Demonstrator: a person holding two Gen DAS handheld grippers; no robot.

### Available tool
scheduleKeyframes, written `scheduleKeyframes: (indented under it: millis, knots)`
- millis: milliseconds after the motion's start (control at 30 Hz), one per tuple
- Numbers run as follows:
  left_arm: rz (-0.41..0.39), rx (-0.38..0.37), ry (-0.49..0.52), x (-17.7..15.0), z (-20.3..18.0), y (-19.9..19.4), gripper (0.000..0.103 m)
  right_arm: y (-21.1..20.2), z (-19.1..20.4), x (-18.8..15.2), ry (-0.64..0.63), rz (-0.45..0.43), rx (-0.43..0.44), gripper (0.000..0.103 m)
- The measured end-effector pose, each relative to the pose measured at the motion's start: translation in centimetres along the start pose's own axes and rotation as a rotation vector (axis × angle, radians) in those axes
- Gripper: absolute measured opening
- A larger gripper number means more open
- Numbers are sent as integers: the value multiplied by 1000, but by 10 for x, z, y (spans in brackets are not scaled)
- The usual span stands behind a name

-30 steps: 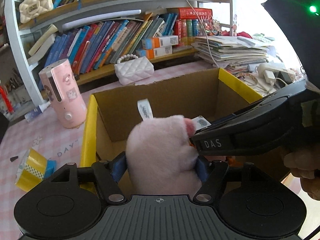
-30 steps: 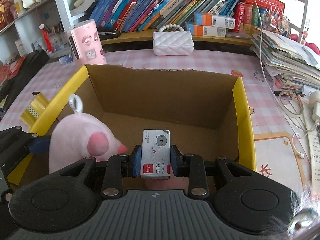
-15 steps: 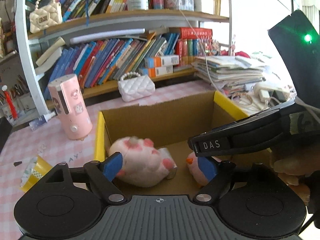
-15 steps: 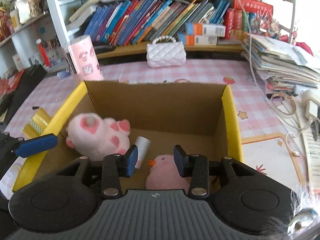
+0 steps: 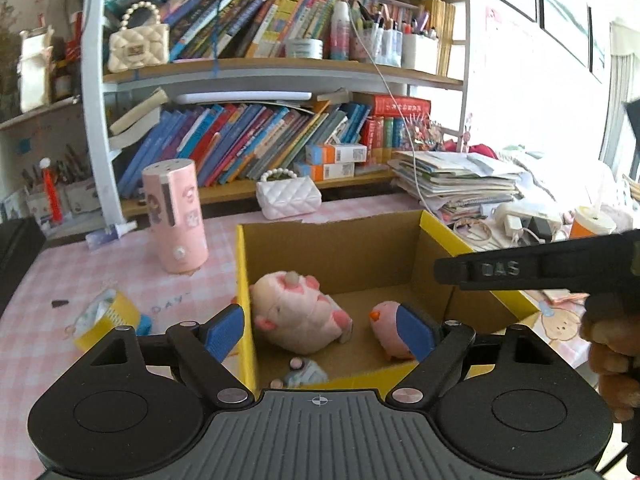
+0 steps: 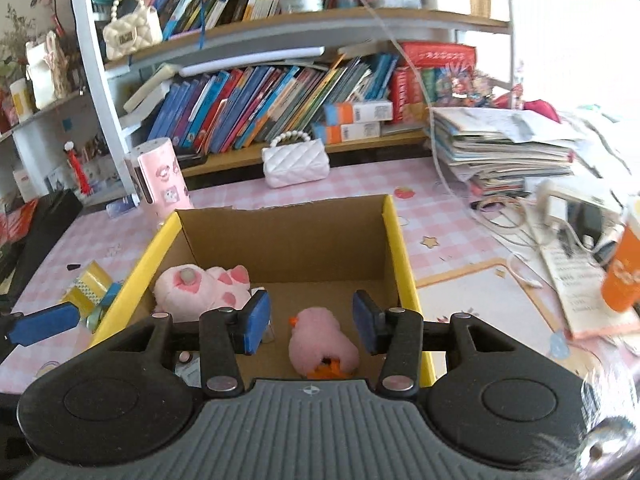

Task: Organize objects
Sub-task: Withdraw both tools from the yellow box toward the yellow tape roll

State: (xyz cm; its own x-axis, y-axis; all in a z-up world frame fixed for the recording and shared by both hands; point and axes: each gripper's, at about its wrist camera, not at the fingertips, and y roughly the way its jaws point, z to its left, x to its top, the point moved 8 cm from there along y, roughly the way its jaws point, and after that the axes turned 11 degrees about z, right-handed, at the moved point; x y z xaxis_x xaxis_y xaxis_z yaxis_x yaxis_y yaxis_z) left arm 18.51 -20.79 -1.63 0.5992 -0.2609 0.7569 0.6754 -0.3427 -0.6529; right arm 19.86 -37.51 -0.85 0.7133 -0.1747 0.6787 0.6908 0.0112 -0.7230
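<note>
An open cardboard box [image 5: 344, 248] with yellow flaps stands on the pink checked table; it also shows in the right wrist view [image 6: 288, 240]. Inside lie a pink plush pig [image 5: 298, 318] [image 6: 200, 290], a small pink plush bird [image 5: 386, 332] [image 6: 322, 344] and a small grey card box [image 5: 302, 374]. My left gripper [image 5: 320, 330] is open and empty above the box's near edge. My right gripper [image 6: 310, 322] is open and empty above the bird; its body also shows in the left wrist view [image 5: 536, 268].
A pink cylinder [image 5: 176, 216], a white quilted purse [image 5: 288, 198] and a yellow tape roll [image 5: 106, 320] sit on the table. Bookshelves [image 5: 260, 68] stand behind. A paper stack [image 6: 504, 148], cables [image 6: 520, 216] and an orange cup [image 6: 622, 276] lie right.
My left gripper let go of the pig and my right gripper let go of the card box; both now lie in the box. Both grippers opened wider and pulled up and back.
</note>
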Motion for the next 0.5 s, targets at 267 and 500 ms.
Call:
scheduleKeyframes:
  millis: [267, 500]
  knots:
    - [63, -14, -15, -35, 9, -15, 85, -25, 9, -49, 16, 9, -84, 49]
    - [122, -7, -13, -65, 21, -28, 85, -32, 30, -93, -13, 74, -134, 52]
